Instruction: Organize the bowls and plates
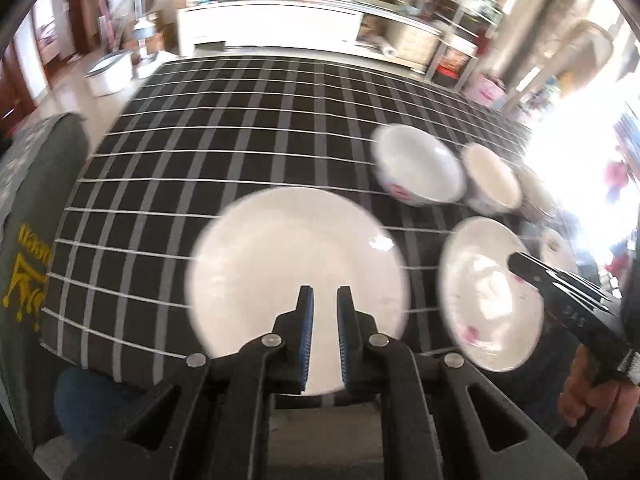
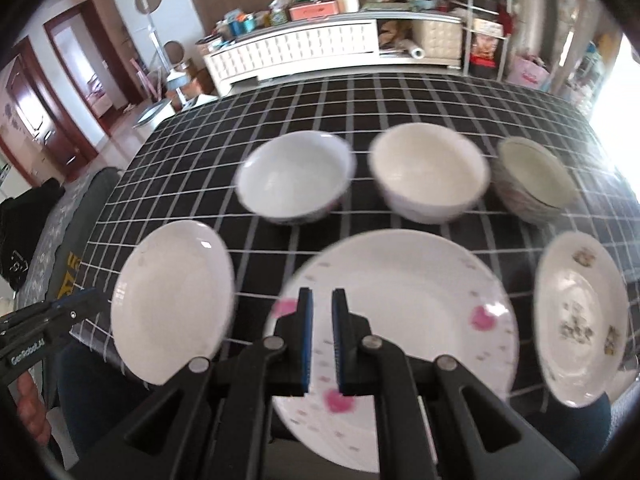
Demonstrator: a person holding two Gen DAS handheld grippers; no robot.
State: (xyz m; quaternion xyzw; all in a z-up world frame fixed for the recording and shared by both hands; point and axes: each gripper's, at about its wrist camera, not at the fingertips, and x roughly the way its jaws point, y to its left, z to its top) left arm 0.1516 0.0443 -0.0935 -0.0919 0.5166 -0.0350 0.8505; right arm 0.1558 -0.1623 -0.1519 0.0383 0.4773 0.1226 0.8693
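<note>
Plates front row, bowls behind, sorted by kind for stacking; left gripper [image 1: 324, 292] over plain plate [image 1: 298, 272], right gripper [image 2: 322, 294] over pink-hearted plate [image 2: 400, 300], both nearly closed, empty

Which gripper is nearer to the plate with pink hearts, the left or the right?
Right. The right gripper hangs directly over the pink-heart plate. The left gripper is over the plain white plate beside it, farther to the left.

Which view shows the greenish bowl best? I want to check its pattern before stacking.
The right wrist view: the greenish bowl sits whole at the right end of the bowl row, beside the cream bowl, its patterned outside visible though blurred. The left wrist view shows only a sliver of it, washed out by window glare.
</note>
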